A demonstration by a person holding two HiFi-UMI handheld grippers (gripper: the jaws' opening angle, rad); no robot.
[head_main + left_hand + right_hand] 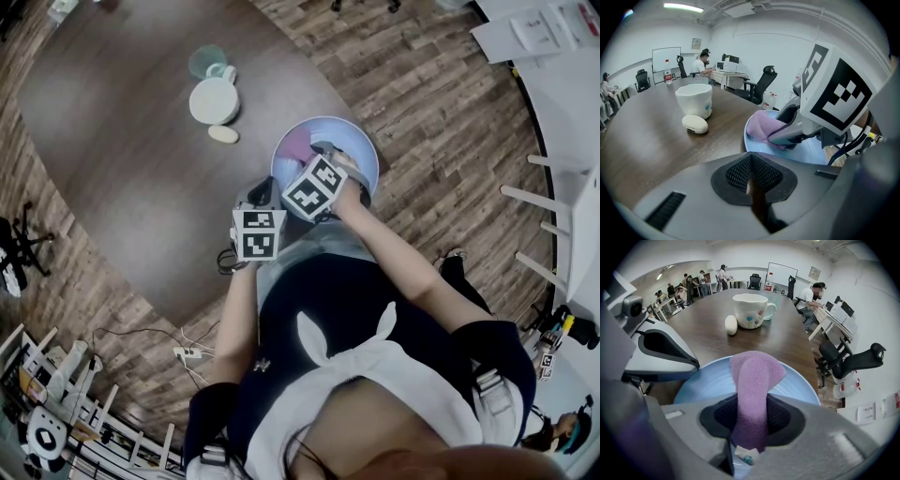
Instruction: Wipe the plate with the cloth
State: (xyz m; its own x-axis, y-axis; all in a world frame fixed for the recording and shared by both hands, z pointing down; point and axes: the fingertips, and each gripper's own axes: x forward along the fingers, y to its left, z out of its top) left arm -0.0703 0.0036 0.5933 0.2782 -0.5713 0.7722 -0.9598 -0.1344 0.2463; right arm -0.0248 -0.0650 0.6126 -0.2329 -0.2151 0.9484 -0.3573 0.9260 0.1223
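My right claw [750,427] was clamped on the purple cloth [754,376], and the cloth's free end was lying on the light blue plate [703,380]. The plate sat right at the near edge of the brown desk [122,141]. My left claw [751,180] was pinched together with nothing in it that I could see, just beside the plate's rim. A white mug [750,310] and a small white oval thing [731,325] stood further back, well apart from the plate.
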